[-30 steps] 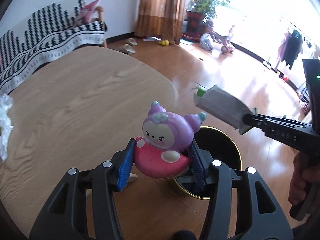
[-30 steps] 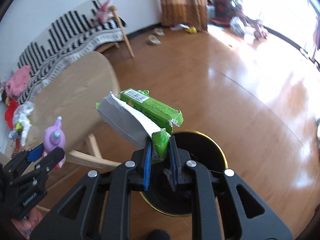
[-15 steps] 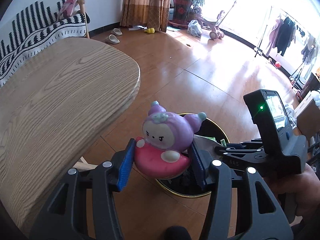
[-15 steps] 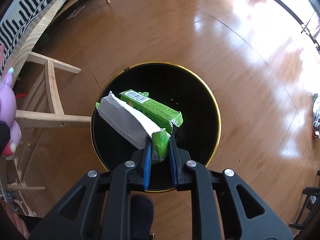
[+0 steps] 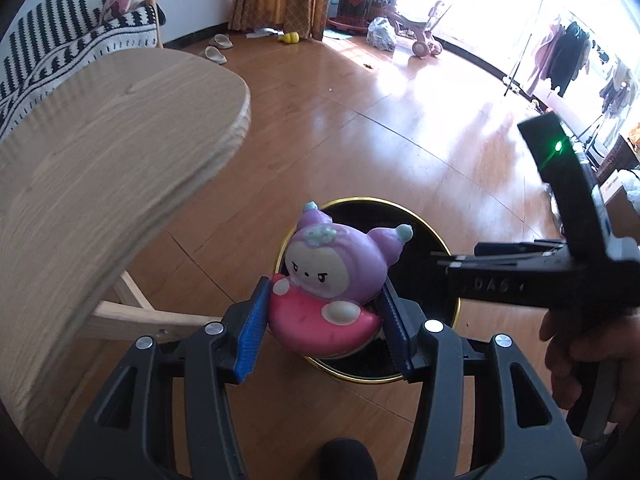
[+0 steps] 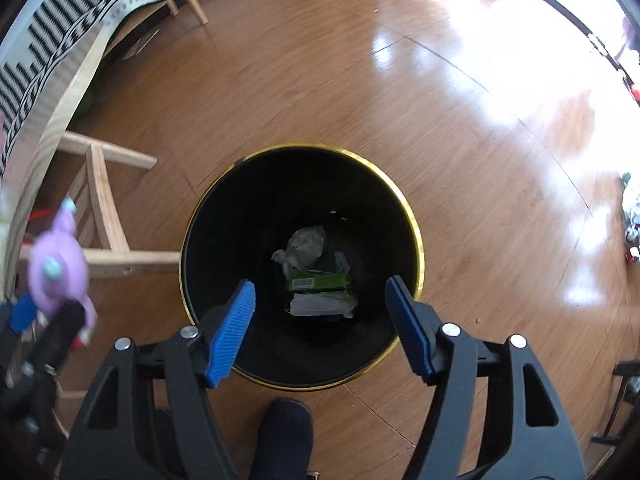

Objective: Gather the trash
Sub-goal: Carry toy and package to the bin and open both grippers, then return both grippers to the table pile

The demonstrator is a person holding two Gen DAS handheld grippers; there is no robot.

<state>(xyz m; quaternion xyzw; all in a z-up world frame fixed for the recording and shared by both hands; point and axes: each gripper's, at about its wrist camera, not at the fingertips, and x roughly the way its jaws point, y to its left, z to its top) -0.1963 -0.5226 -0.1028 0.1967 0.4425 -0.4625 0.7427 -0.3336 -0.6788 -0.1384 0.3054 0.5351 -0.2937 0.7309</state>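
Note:
My left gripper is shut on a purple and pink toy figure and holds it above the near rim of a black bin with a gold rim. My right gripper is open and empty directly over the same bin. A green and white wrapper lies at the bottom of the bin among crumpled paper. The toy and left gripper show blurred at the left of the right wrist view. The right gripper's body shows at the right of the left wrist view.
A round wooden table stands left of the bin, its legs beside it. A striped sofa, slippers and a toy stroller lie farther off on the wooden floor. My shoe is near the bin.
My right gripper opened and the green wrapper dropped into the bin. My left gripper moved with the toy off the table to over the bin's rim.

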